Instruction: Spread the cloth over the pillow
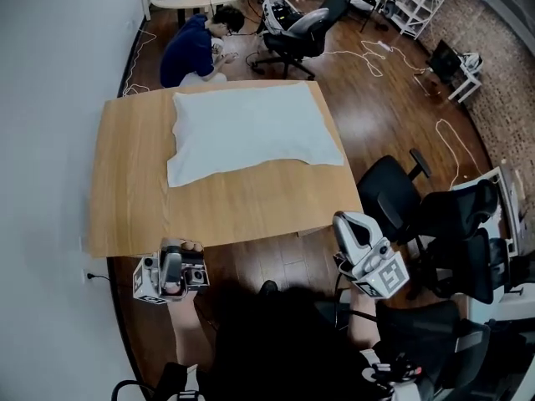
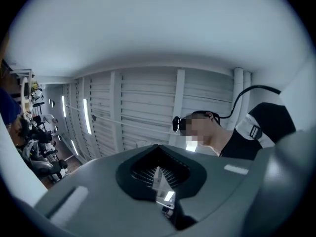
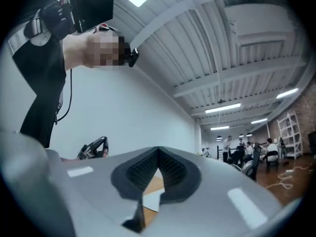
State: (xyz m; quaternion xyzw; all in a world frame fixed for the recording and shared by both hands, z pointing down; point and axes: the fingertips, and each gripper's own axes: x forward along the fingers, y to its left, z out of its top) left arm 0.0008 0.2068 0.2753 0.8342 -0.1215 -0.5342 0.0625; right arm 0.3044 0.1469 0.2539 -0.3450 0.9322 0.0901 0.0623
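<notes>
Left tongs and right tongs both sit at the near side of the head view, off the desk and close to the person's body. The left pair is just below the desk's near left edge. The right pair is past its near right corner, beside black office chairs. The white cloth lies spread out on the far half of the desk, well apart from both tongs, with a band of bare wood between; neither pair touches it. Beyond the far edge a person in blue crouches on the wooden floor. In the left gripper view, the left tongs are pressed together with nothing between them. They point up at a white ribbed ceiling, with the wearer's head camera off to the right. In the right gripper view, the right tongs are likewise pressed together and pinch nothing. They point roughly level across the room, and through the notch behind their tips a sliver of wood-coloured desk and a white patch show below.
</notes>
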